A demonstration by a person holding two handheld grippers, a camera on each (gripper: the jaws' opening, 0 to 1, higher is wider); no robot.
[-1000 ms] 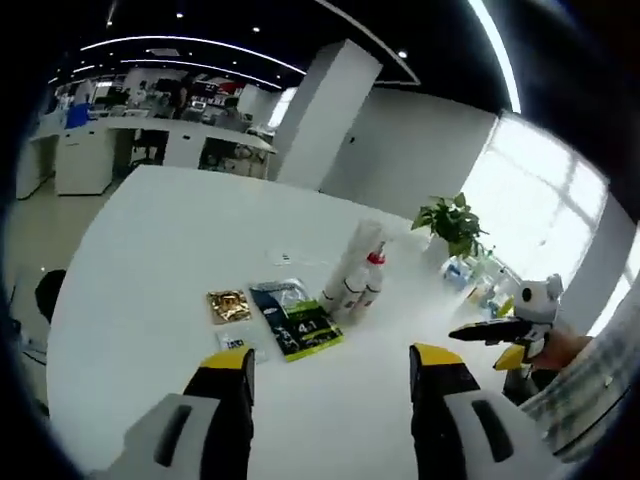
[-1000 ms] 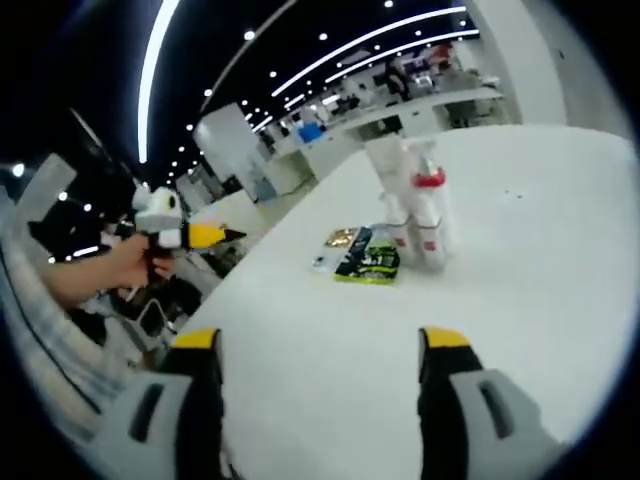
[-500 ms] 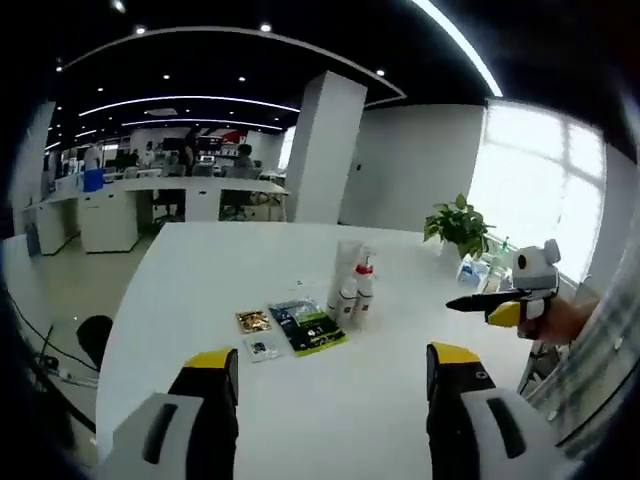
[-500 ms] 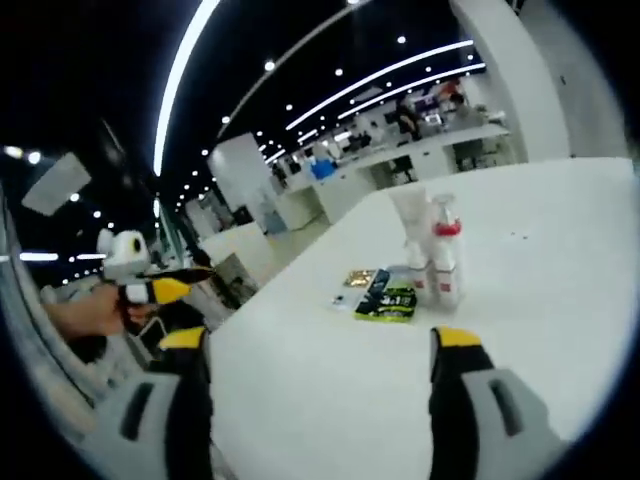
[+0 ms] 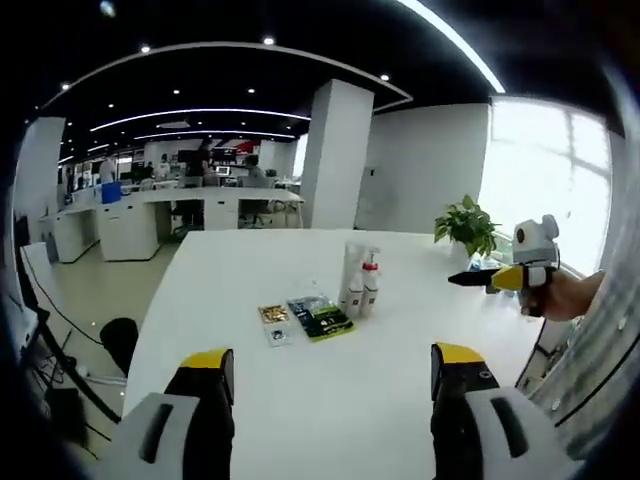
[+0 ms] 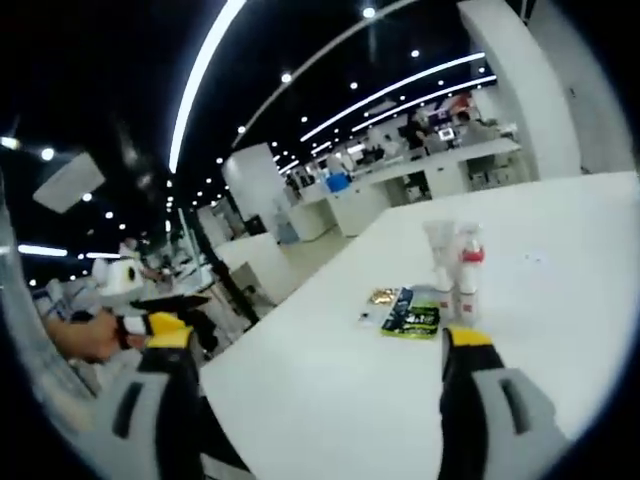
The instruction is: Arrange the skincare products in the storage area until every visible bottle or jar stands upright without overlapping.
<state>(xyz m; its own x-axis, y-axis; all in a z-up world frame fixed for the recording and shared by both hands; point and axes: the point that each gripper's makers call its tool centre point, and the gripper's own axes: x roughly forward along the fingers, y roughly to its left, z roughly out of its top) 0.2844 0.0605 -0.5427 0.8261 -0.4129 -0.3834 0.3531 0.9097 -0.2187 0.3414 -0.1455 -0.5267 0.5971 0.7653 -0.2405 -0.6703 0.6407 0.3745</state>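
On the white table (image 5: 210,290) we see, from left to right in the left gripper view, a small gold sachet (image 5: 271,313), a dark green packet (image 5: 322,316) lying flat beside it, then the cluster of bottles (image 5: 358,282) standing close together, one with a red collar. They sit near the middle of the table, well apart from both our tools. Further right stands a potted plant (image 5: 470,224).

Our left gripper (image 5: 334,362) hangs wide open with nothing between its jaws. Our right gripper (image 6: 318,345) is likewise spread wide and empty; seen from the left gripper view it hovers off the table's far right edge (image 5: 510,279).

We judge the bottles to be light, rigid plastic, smooth and fairly slippery, tall and easy to topple since they stand touching or nearly so. We would take each around its mid-body, below the neck. The sachets look thin and limp, best pinched at an edge.
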